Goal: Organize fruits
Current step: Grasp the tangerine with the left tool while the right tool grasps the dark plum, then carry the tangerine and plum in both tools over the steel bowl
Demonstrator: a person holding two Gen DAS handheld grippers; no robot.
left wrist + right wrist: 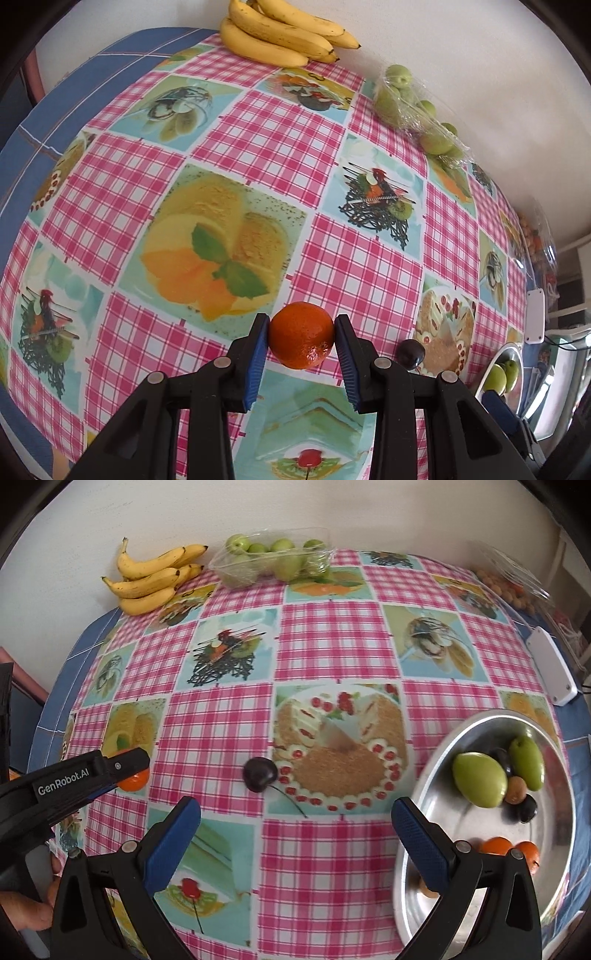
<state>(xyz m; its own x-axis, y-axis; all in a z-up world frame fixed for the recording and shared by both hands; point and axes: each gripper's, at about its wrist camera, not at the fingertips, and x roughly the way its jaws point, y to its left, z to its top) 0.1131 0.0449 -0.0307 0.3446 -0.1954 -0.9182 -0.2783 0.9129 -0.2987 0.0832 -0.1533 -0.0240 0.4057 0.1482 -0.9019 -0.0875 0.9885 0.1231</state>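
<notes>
Through your left wrist camera, the left gripper (301,338) has its ribbed blue pads pressed on either side of a small, round, glossy mandarin (301,335), held above the slick, glossy tablecloth (258,147) of pink check and printed dessert squares. The gripper tilts steeply down. A dark, smooth cherry (410,354) lies on the cloth just right of the jaws. At the far edge sit curved, speckled bananas (280,33) and a crinkled clear pack of green fruit (413,107).

Through your right wrist camera, the right gripper (295,834) stands wide apart with nothing between its textured blue pads, angled steeply down. The cherry (259,773) with its thin stem lies on the cloth ahead of it. At right, a shiny metal bowl (424,775) holds smooth green fruits (479,784), dark ones and mandarins. At left, your left gripper (131,771) comes in, clamped on the mandarin (133,781).
</notes>
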